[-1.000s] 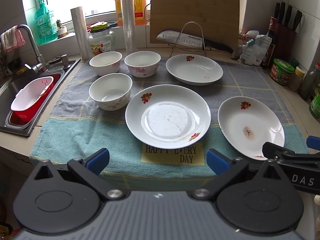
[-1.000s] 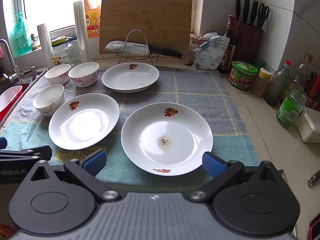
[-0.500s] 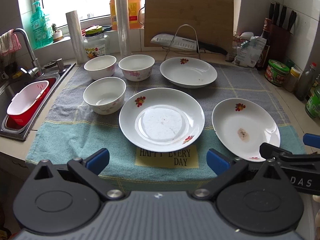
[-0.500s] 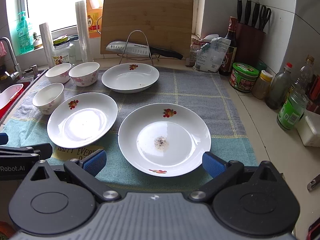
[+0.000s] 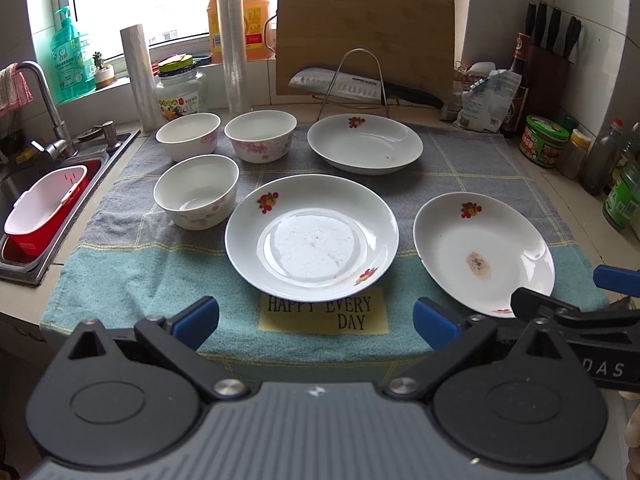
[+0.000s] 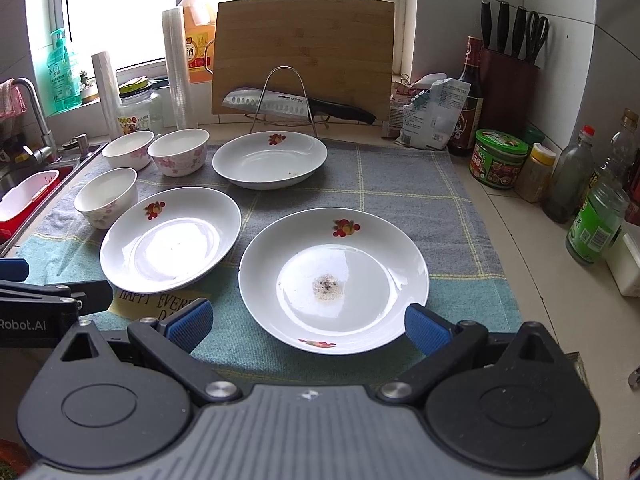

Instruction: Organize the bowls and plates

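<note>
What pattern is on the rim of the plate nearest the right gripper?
White plate with red-and-orange fruit motifs on its rim, clearest in the right wrist view.

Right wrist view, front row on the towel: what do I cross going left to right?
Near bowl → plate over the yellow label → plate with the speckled residue → green bottle on the bare counter.

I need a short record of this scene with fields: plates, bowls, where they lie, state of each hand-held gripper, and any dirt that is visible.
plates: three, white with fruit print: middle plate, right plate, far plate
bowls: three, near bowl, two back bowls
surface: all apart, unstacked, on the towel
dirt: brown stain in right plate
left hand-held gripper: open, empty
right hand-held gripper: open, empty
</note>
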Tool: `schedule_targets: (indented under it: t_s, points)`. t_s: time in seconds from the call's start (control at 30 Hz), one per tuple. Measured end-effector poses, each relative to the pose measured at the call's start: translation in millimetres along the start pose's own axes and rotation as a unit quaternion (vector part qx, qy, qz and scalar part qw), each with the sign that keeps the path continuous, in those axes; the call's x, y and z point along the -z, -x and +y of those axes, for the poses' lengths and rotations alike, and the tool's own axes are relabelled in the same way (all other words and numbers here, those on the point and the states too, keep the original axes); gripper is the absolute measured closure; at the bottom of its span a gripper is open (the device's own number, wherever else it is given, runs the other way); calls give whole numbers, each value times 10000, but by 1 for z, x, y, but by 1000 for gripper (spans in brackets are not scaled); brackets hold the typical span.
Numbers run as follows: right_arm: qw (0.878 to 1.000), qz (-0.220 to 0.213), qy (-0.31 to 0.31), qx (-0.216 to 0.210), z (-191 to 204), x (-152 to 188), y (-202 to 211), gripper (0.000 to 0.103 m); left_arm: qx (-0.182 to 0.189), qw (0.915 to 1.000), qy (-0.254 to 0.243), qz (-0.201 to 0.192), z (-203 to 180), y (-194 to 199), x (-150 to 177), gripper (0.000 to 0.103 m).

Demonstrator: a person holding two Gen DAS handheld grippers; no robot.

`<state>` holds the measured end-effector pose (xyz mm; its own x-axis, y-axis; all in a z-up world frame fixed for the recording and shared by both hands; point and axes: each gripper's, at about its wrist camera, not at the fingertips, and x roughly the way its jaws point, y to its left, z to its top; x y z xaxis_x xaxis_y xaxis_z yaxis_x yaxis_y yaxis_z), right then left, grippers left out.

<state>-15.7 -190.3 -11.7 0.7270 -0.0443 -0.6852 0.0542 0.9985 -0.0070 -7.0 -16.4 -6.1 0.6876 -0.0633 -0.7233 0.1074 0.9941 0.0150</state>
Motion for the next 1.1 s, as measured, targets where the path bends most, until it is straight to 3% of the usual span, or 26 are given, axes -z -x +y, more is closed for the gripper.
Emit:
schedule_targets:
  t_s: [0.3,0.5,1.1]
  points:
    - [9997,-98,134,-179,-14,13,-6,0,277,9993,212,148,3,-8,5,1]
    - [9998,-82,135,-122,-28,20,-14,0,118,9991,351,223,3,-17,7,1]
    - [9985,380,263,-294,-52,44,-78,0,185,9986,368,326,-3,-32,-1,1]
